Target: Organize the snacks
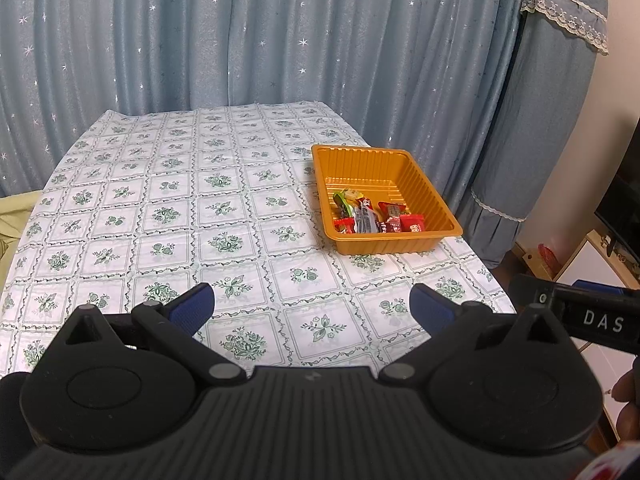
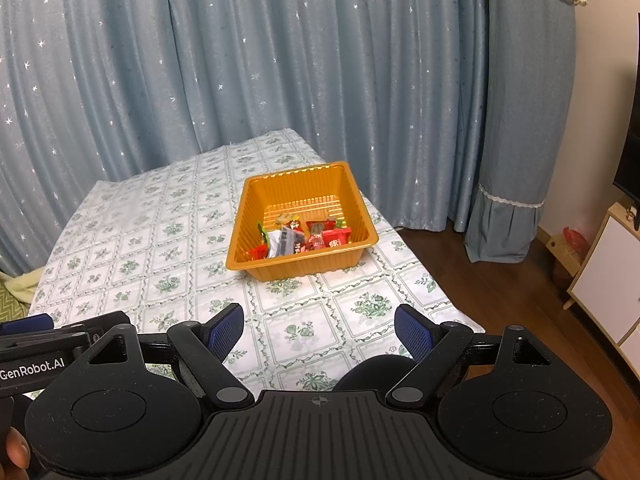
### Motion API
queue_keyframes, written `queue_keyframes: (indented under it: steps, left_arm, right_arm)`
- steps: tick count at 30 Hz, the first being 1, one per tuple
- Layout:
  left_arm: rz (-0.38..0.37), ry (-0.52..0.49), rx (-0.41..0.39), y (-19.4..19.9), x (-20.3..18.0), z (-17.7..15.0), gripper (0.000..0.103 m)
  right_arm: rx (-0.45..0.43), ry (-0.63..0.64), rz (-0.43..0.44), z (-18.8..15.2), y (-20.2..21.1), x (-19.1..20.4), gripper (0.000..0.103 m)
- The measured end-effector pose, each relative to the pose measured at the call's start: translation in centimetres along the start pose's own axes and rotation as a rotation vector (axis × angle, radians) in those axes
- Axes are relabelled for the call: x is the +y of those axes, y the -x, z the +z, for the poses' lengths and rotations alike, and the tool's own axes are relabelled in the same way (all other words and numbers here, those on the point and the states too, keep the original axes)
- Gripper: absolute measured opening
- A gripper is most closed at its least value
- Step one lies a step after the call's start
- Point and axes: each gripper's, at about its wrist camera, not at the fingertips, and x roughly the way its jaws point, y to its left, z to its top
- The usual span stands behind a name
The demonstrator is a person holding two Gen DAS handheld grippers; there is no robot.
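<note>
An orange plastic tray (image 1: 436,204) stands on the right side of the table; it also shows in the right wrist view (image 2: 244,216). Several wrapped snacks (image 1: 376,216), mostly red, lie at its near end and also show in the right wrist view (image 2: 304,236). My left gripper (image 1: 312,304) is open and empty above the table's near edge, well short of the tray. My right gripper (image 2: 319,330) is open and empty, held above the near right corner of the table, short of the tray.
The table wears a white cloth with green flower squares (image 1: 180,216). Blue star-dotted curtains (image 1: 240,40) hang behind it. A covered tall unit (image 1: 540,140) and a white cabinet (image 2: 608,280) stand to the right over wooden floor (image 2: 500,280).
</note>
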Motion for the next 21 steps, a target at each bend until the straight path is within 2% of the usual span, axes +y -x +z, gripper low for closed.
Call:
queue_keyframes:
  steps: [21]
  left_arm:
    - [-0.005,0.002,0.002,-0.09,0.01,-0.01,0.103]
  right_arm:
    - [0.001,-0.001,0.0,-0.01,0.05,-0.11,0.082]
